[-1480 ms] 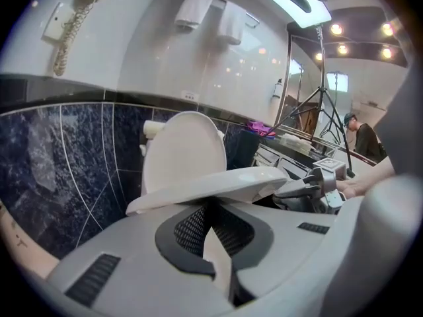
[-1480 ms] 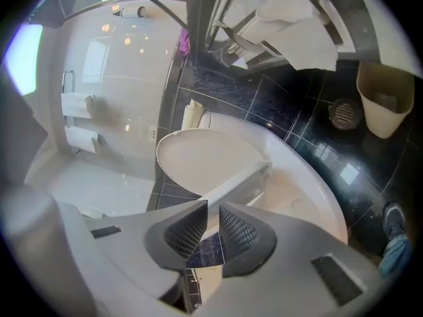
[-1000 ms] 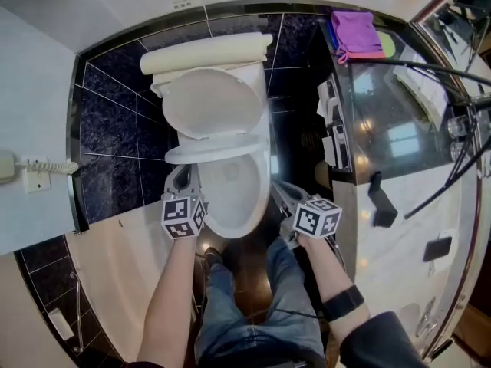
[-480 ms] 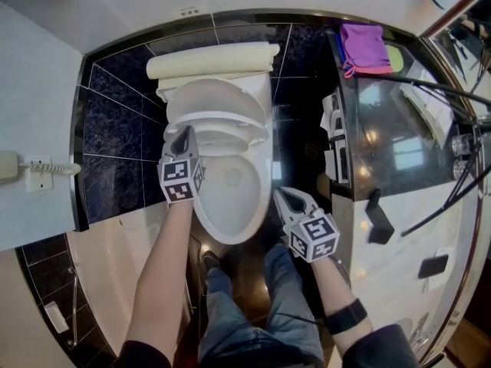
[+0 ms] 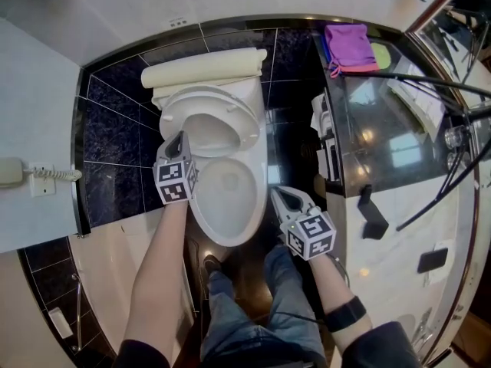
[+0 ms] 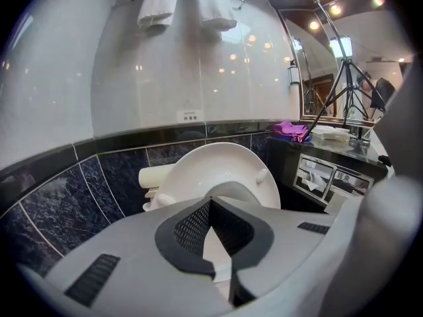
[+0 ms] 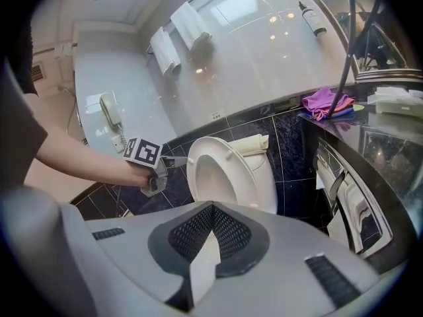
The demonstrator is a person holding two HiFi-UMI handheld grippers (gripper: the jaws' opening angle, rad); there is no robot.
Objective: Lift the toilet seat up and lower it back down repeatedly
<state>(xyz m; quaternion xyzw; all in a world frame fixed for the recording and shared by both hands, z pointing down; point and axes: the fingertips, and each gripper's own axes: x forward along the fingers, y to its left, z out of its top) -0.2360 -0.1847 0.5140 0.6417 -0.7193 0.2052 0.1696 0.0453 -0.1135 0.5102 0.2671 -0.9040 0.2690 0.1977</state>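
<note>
The white toilet stands with its bowl (image 5: 226,198) uncovered and its seat (image 5: 247,129) raised steeply toward the lid and cistern (image 5: 203,71). My left gripper (image 5: 180,135) is at the seat's left edge. Its jaws are shut, with nothing between them. In the right gripper view its tips (image 7: 175,158) touch the rim of the seat (image 7: 244,177). The left gripper view looks past the closed tips of the left gripper (image 6: 211,201) at the seat's underside (image 6: 218,164) with its bumpers. My right gripper (image 5: 278,192) hangs shut and empty beside the bowl's right side, apart from it; its tips (image 7: 213,205) meet.
A dark glossy counter (image 5: 383,129) runs along the right, with a purple cloth (image 5: 349,37) at its far end and tripod legs (image 5: 430,75) over it. A wall phone (image 5: 15,171) hangs at left. The person's legs in jeans (image 5: 253,305) stand before the bowl.
The left gripper moved from beside the bowl's front up to the seat's left edge, and the seat swung from half raised to steep against the lid. The right gripper rolled and shifted slightly.
</note>
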